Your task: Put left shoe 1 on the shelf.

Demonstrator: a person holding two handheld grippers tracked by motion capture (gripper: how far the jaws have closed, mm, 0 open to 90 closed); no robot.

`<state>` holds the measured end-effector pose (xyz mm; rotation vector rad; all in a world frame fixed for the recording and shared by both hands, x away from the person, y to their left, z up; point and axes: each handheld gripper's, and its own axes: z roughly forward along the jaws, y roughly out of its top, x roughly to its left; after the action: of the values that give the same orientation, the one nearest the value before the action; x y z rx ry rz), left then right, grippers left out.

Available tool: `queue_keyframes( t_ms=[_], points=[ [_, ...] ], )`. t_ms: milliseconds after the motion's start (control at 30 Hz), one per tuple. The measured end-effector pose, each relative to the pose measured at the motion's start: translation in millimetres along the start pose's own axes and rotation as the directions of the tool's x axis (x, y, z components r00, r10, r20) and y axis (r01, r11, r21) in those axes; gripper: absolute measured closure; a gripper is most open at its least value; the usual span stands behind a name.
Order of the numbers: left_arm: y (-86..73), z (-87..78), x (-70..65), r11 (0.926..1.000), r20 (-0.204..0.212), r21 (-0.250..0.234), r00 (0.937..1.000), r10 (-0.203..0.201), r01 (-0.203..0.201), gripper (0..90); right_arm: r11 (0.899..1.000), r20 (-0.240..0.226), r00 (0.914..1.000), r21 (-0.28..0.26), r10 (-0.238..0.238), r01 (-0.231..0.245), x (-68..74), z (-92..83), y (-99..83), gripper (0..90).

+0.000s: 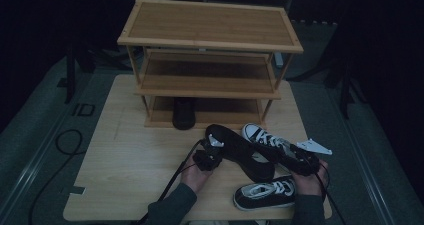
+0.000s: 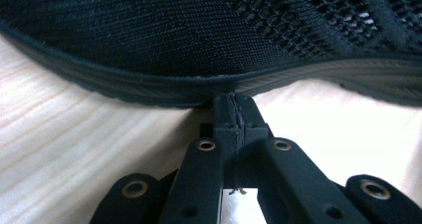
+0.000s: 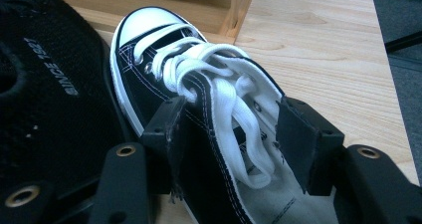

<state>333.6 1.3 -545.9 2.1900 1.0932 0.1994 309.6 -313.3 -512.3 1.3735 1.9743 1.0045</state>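
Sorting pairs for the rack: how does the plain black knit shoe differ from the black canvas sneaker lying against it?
The black knit shoe shows no laces; the black canvas sneaker has white laces and a white toe cap. The knit shoe looks larger. The left gripper is shut at its sole; the right gripper straddles the sneaker. Both lie on the wooden table.

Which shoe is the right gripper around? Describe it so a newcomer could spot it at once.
Start at the wooden shelf rack on the table. Just in front of its lower right corner lies a black sneaker, toe toward the rack, with the right gripper straddling its tongue. Unlike the all-black shoe beside it, it has a white toe cap and laces.
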Motion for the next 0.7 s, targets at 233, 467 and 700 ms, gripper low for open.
queue_keyframes(
  t_ms=[233, 467, 700],
  points=[
    [4.1, 1.2, 4.1, 0.9999, -0.012, 0.008, 0.9999, -0.006, 0.006, 90.0, 1.000, 0.001, 1.0000, 0.000, -0.001, 0.001, 0.1, 0.1, 0.1, 45.2],
    [3.9, -0.1, 2.7, 0.9999, -0.015, 0.009, 0.9998, -0.008, 0.009, 89.6, 1.000, 0.001, 1.0000, 0.001, -0.001, 0.001, 0.1, 0.0, 0.0, 45.2],
    [11.6, -16.5, -1.3, 0.9996, 0.012, -0.025, 0.9999, -0.011, 0.011, 79.4, 1.000, 0.000, 1.0000, 0.000, 0.000, 0.000, 0.0, 0.0, 0.0, 45.1]
  ],
)
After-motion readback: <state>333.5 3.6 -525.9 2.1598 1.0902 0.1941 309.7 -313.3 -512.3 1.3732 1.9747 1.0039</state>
